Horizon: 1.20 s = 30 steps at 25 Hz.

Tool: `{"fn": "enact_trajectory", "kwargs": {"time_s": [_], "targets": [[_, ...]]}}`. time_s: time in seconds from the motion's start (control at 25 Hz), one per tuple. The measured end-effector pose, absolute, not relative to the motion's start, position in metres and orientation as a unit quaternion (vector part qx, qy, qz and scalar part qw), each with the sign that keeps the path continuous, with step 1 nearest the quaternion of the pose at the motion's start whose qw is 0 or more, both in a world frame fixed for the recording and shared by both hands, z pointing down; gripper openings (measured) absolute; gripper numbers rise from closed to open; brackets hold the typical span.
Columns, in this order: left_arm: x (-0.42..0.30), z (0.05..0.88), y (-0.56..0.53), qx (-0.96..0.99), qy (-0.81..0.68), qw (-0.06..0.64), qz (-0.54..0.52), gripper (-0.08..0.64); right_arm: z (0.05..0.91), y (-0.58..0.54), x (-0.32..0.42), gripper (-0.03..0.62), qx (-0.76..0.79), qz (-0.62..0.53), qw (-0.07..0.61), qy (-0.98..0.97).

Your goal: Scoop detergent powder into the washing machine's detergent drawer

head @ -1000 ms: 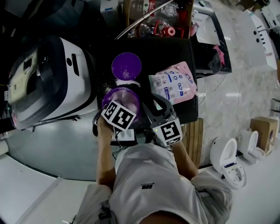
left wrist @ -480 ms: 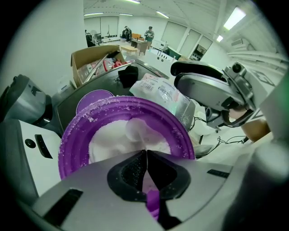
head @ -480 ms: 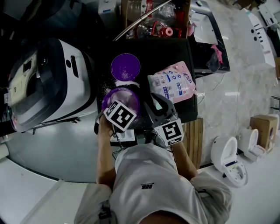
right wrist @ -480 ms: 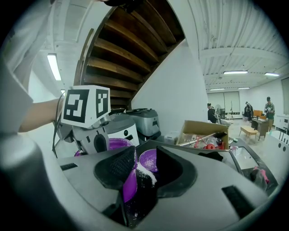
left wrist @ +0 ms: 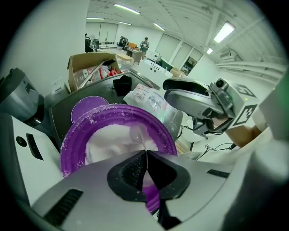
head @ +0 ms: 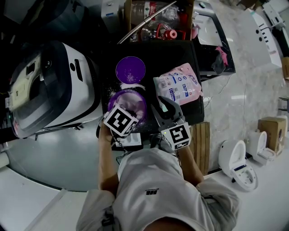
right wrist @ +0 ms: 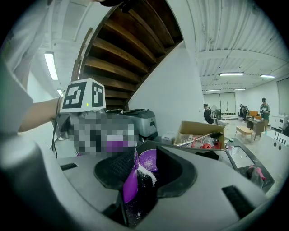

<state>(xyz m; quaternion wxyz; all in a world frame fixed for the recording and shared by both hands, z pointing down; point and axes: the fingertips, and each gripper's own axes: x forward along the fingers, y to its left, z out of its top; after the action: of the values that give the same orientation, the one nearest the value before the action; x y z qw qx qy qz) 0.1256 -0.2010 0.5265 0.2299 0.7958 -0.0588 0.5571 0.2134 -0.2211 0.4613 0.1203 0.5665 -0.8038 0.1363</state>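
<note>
Left gripper (left wrist: 146, 153) jaws closed on the near rim of a purple tub (left wrist: 72, 140); right gripper (right wrist: 140, 164) jaws narrow, pinching a purple scoop (right wrist: 129, 182).
Scoop is edge-on with its bowl hidden and white grains stuck to it. Tub holds white powder (left wrist: 113, 137) and sits on the black table (head: 176, 54) between the washing machine (head: 49, 85) and a pink-white bag (head: 178, 85); bag print too small to read. Purple lid (head: 130, 69) lies just behind the tub.

Open test lab/workshop, ceiling strip lights (left wrist: 126, 8), ppl (left wrist: 145, 43) in bkgd, toilets (head: 237, 164) on floor (head: 226, 108), cardboard box (left wrist: 76, 72)
</note>
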Motion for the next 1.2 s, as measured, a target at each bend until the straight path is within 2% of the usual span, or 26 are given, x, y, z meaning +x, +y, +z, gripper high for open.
{"fn": "enact_trajectory", "kwargs": {"time_s": [0.88,1.2], "targets": [[0.073,0.497,-0.205,0.861,-0.133,0.331,0.364,0.015,0.455,-0.199,0.151,0.141,0.569,0.122,0.148,-0.8],[0.059,0.493,-0.208,0.887,-0.178,0.307,0.297,0.015,0.457,-0.194,0.123,0.141,0.577,0.115,0.157,-0.793]]}}
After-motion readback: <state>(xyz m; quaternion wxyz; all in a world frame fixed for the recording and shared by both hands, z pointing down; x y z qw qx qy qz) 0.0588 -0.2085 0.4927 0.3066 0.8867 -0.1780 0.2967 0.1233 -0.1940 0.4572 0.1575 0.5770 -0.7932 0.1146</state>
